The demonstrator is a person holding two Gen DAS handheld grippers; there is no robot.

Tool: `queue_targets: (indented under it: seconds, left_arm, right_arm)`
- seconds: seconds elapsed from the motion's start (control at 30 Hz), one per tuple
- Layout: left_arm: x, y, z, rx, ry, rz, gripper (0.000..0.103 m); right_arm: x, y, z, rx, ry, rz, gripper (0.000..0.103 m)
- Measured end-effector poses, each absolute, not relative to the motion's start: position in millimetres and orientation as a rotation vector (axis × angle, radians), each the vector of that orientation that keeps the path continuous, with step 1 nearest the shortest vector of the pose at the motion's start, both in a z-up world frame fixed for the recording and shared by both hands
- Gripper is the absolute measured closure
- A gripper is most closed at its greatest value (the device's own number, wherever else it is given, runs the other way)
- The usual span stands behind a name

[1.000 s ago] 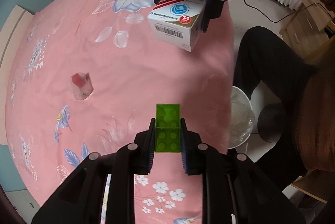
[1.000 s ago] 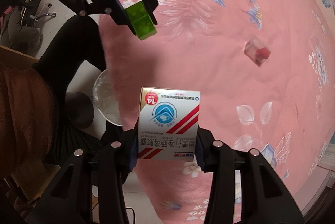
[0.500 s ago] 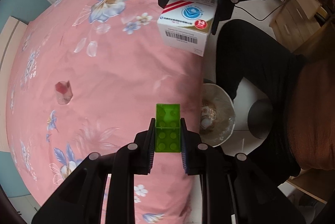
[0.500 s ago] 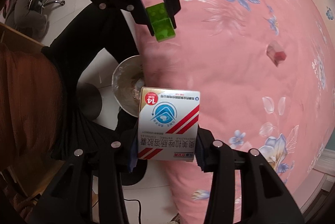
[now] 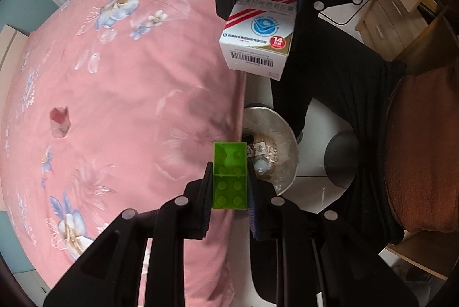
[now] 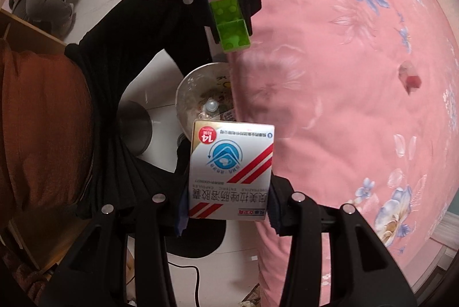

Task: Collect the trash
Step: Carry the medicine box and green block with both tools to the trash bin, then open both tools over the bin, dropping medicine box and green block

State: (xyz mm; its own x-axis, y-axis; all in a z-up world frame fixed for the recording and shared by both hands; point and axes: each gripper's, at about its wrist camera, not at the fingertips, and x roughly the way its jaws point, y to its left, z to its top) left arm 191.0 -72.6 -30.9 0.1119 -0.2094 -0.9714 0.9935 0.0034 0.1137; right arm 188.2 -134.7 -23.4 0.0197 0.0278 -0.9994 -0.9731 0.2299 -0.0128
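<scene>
Your left tool (image 5: 229, 186) pinches the green brick (image 5: 229, 175), and your right tool (image 6: 228, 212) clamps the medicine box (image 6: 231, 169). Below both, the trash bin (image 5: 287, 140) stands on the floor just beside the bed (image 5: 129, 92). I judge the brick is nearer over its opening; the box hangs at its rim.

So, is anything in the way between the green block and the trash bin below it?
Nothing visible. The green block hangs at the bed edge, and the open bin lies just beside and below it.

"14" on medicine box (image 5: 259, 33) (red badge)
</scene>
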Motion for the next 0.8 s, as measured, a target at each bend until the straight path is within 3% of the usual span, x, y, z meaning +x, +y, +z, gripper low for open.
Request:
queue_targets:
  seconds: [0.8]
  left_arm:
    - [168,-61,-128,1.0,1.1,-1.326,0.079]
  right_arm:
    - [185,-109,-119,-0.993,1.401,1.129,0.059]
